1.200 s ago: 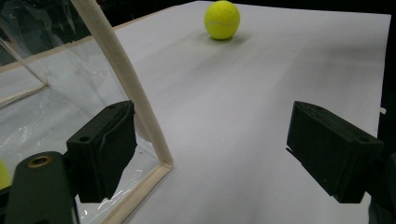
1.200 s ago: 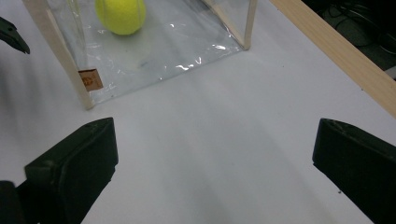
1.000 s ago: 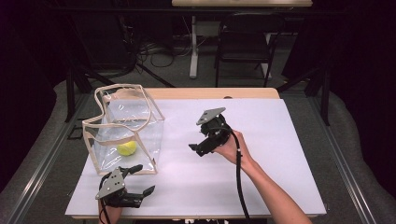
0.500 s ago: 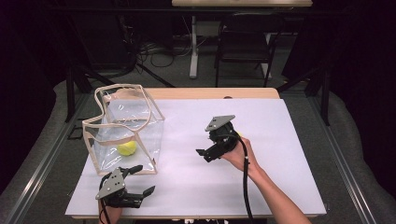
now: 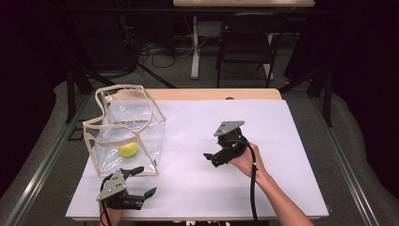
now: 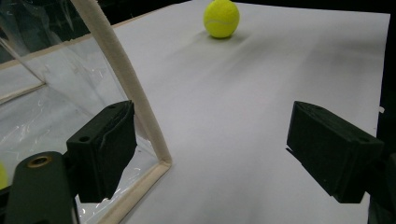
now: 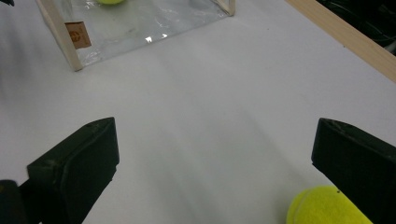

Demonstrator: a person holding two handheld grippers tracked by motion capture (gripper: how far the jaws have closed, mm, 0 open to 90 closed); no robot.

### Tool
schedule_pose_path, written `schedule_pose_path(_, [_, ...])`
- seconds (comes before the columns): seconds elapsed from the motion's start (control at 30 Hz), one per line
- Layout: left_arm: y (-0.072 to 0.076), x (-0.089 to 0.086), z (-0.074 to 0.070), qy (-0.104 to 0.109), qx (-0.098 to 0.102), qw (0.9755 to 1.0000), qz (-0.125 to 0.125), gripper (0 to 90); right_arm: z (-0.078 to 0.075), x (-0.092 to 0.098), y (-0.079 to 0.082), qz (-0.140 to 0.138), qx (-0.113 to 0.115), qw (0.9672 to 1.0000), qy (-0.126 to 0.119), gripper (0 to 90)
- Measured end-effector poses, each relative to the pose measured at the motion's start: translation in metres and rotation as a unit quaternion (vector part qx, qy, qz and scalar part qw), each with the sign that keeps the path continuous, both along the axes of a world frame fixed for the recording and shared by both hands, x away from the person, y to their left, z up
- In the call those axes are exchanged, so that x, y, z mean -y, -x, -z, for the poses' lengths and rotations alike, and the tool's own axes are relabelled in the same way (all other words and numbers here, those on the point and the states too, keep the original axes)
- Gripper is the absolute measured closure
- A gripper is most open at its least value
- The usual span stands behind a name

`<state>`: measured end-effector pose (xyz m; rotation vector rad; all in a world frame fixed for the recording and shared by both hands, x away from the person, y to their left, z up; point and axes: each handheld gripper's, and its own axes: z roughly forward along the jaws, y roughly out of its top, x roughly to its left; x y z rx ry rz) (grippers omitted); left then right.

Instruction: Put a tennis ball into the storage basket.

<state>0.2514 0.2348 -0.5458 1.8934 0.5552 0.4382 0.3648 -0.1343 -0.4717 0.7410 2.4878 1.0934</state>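
Lowered toward the table since the earlier frames, the right gripper (image 5: 210, 158) now sits lower and nearer the person, its jaws pointing left across the white sheet instead of being held up above it. Its own view shows the jaws wide apart with a tennis ball (image 7: 327, 207) lying on the table just inside the right jaw, at the bottom edge of the picture; from the left gripper view the same ball (image 6: 221, 17) rests alone on the bare sheet, well apart from the bag.

A second tennis ball (image 5: 128, 149) already lies inside the clear plastic bag (image 5: 123, 128), which stands open-topped on the left part of the table (image 5: 282, 141). So the work appears about half done: one ball is bagged, while the loose one has yet to be gripped, carried over and dropped in.

The left gripper (image 5: 143, 181) has not moved; it rests at the near left edge, jaws spread wide, with one jaw just beside the bag's cream-trimmed corner (image 6: 161, 158) and holding nothing.
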Motion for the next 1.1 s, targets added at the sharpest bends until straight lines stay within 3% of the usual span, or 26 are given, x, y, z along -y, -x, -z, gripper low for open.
schedule_pose_path(0.63, [0.001,0.000,0.000,-0.001,0.002,1.0000,0.000,15.8,0.007,0.032,-0.007,0.047,0.007,0.9989,-0.005,0.4])
schedule_pose_path(1.1, [0.001,0.001,0.000,-0.002,0.002,1.0000,0.002,15.8,0.017,0.057,-0.020,0.091,0.005,0.9955,-0.026,0.2])
